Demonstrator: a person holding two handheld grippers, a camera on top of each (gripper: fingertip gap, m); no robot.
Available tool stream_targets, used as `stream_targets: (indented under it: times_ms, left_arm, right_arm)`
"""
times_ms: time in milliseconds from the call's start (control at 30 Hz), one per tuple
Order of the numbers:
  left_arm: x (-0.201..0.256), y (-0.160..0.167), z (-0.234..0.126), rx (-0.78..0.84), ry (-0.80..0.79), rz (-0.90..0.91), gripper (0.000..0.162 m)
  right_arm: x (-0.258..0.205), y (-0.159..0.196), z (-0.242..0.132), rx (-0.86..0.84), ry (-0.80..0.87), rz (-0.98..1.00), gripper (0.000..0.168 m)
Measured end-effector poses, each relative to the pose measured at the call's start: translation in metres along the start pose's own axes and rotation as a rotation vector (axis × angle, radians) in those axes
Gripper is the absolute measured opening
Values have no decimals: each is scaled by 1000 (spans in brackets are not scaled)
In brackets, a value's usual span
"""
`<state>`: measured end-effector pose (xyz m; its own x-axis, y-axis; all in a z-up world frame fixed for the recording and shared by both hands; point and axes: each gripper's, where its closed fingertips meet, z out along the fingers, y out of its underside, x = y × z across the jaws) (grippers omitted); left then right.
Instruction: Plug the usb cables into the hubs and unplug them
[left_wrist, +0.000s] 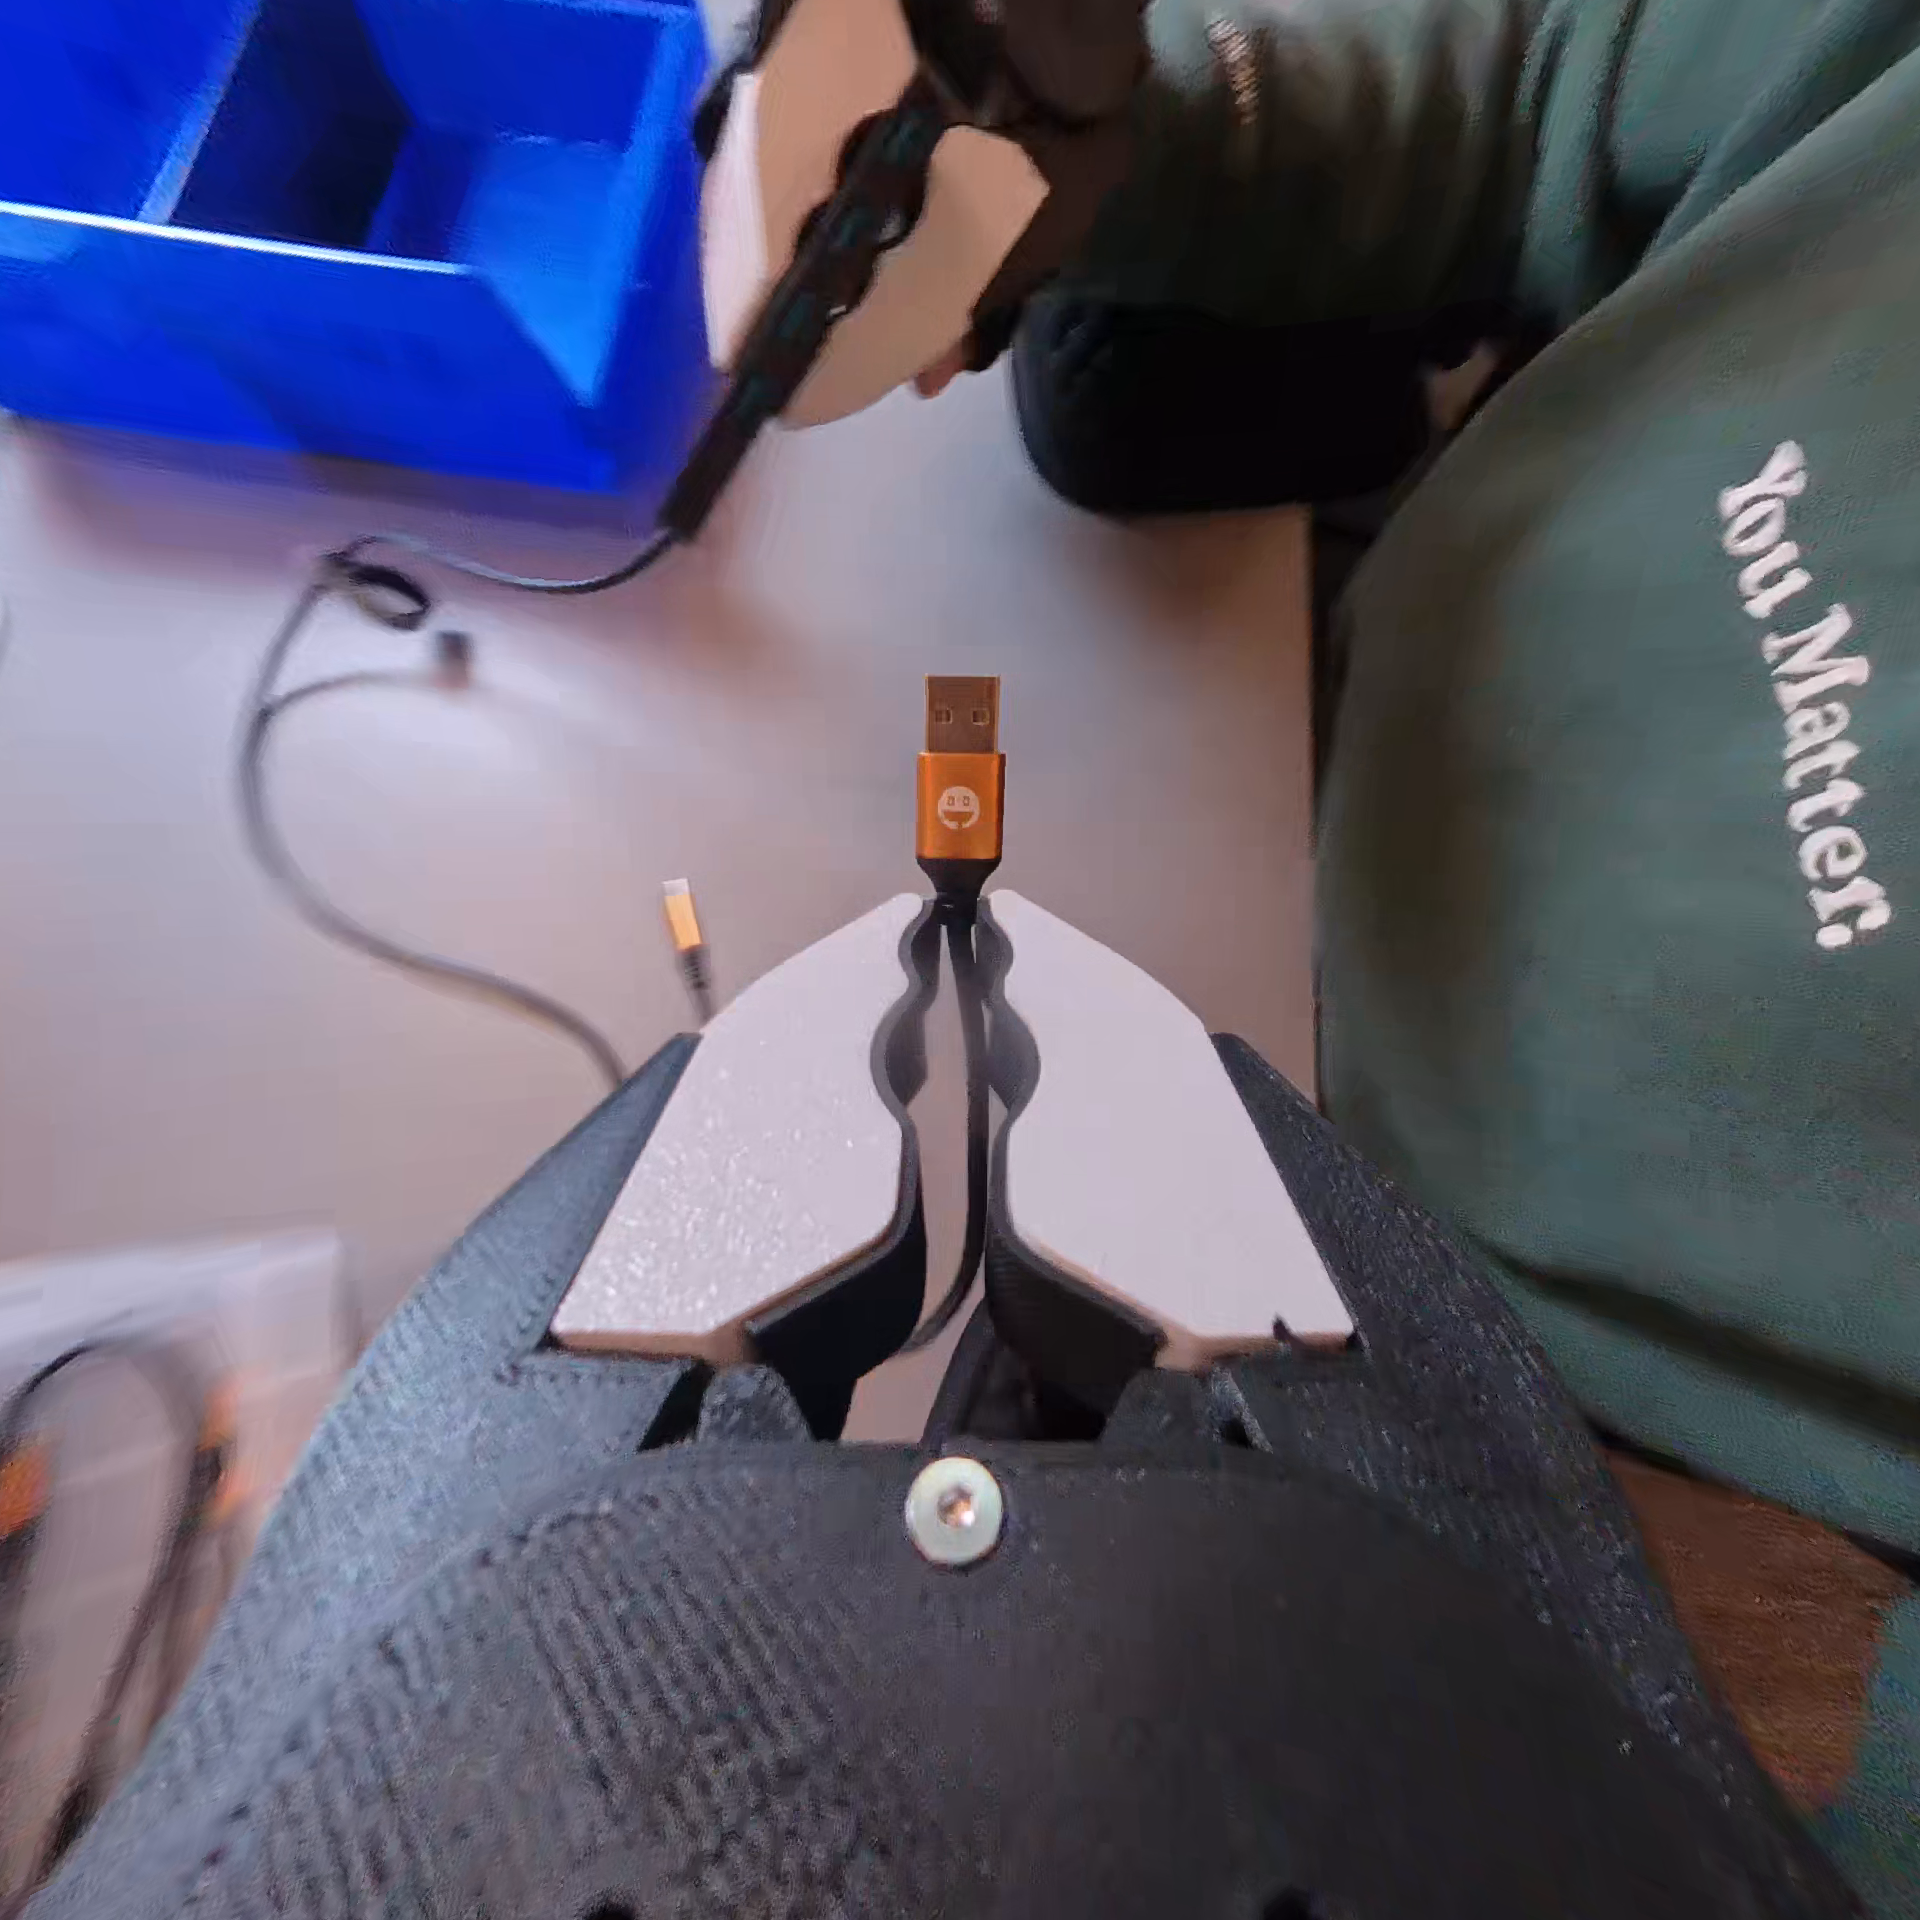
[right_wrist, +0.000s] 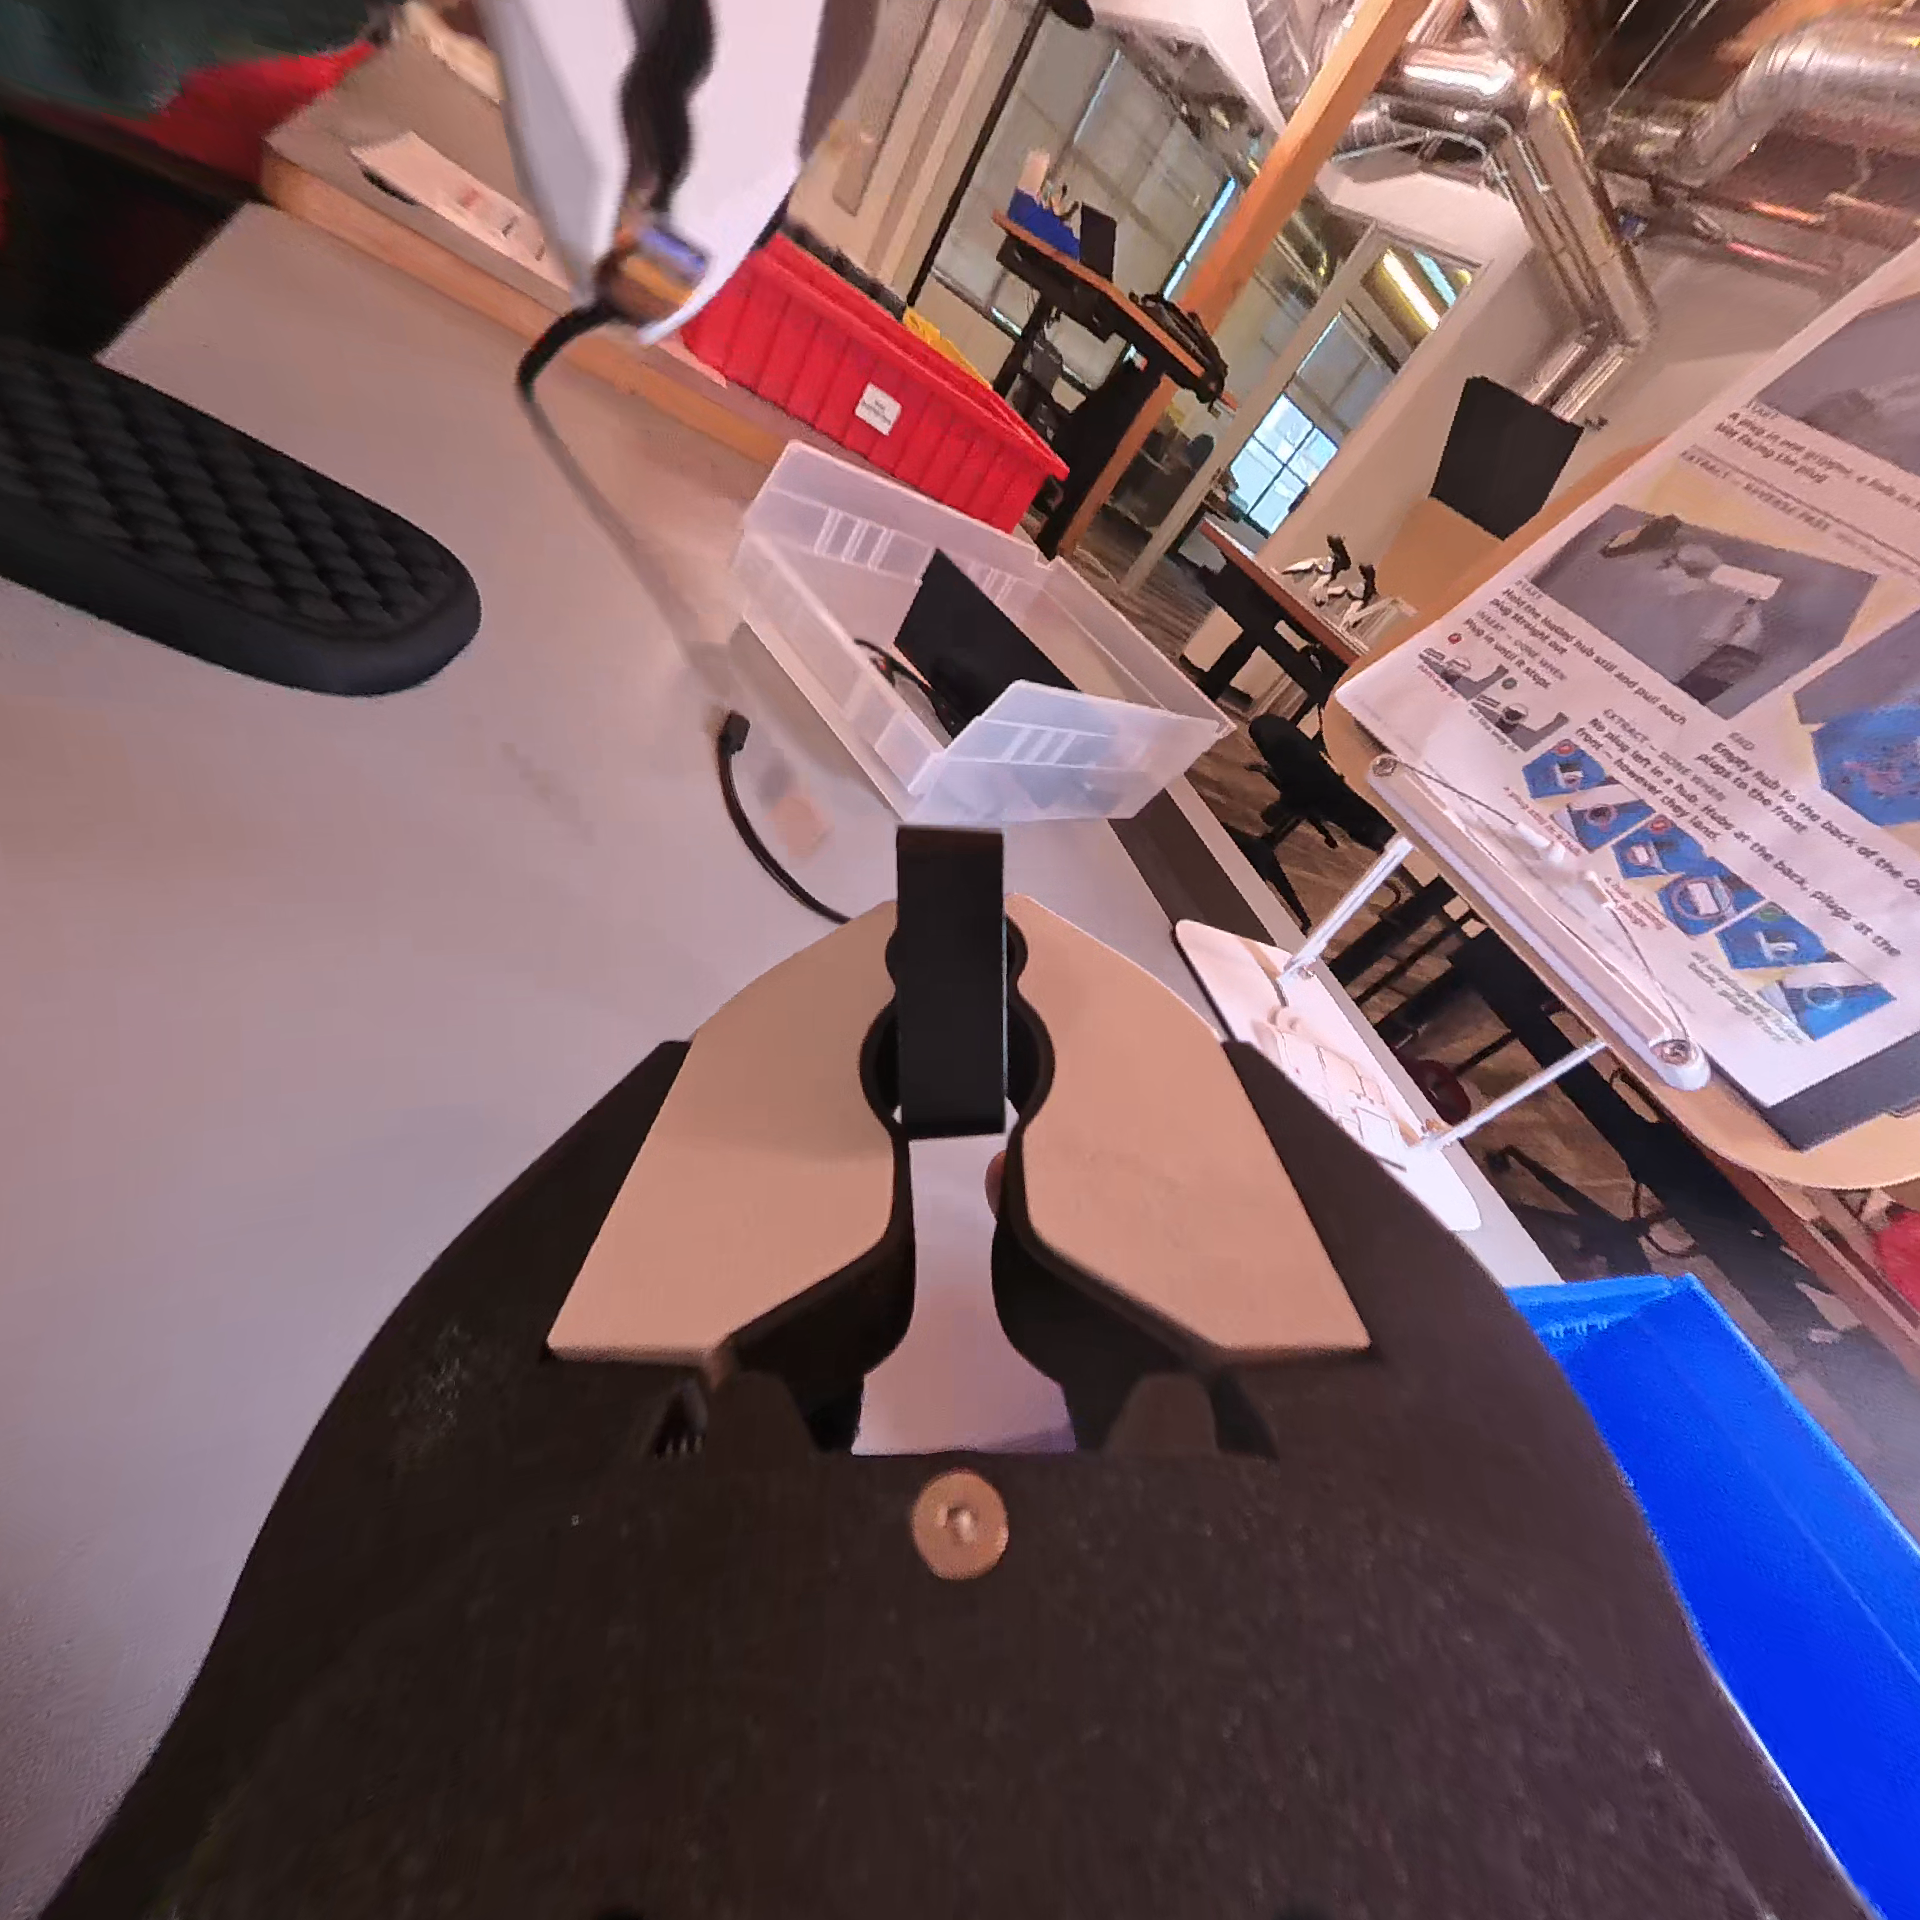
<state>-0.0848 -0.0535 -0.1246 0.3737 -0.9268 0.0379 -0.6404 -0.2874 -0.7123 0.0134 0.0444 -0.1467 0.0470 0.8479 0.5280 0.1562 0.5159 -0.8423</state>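
Orange-collared USB-A plug (left_wrist: 960, 774) is pinched at its cable by the closed left gripper (left_wrist: 958, 902), metal tip pointing forward and free for insertion. Black USB hub (right_wrist: 951, 997) is clamped in the right gripper (right_wrist: 951, 920), raised above the table (right_wrist: 312, 935), apparently so that 1 port can be offered to the plug, from which it is well apart.

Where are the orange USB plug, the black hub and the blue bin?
orange USB plug (left_wrist: 960, 821): left wrist view, on its orange shell.
black hub (right_wrist: 951, 997): right wrist view, on its top face.
blue bin (left_wrist: 343, 343): left wrist view, on its front wall.

Blue bin (left_wrist: 343, 239) — blurred, cropped; clear tray (left_wrist: 156, 1320) cut off.
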Motion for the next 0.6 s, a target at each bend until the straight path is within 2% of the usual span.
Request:
stream_targets:
  times_ms: [100, 233, 400, 600]
  left_arm:
    - [7, 6, 37, 159, 159, -21, 6]
    - [-1, 11, 57, 345, 259, -57, 6]
    - [-6, 21, 76, 288, 278, -88, 6]
    - [-14, 40, 120, 173, 264, -158, 6]
  right_arm:
    - [-2, 5, -1, -23, -4, -16, 11]
    - [-7, 9, -2, -24, -29, -21, 12]
    - [-19, 13, 2, 9, -99, -7, 12]
    - [-31, 22, 7, -8, -148, -20, 12]
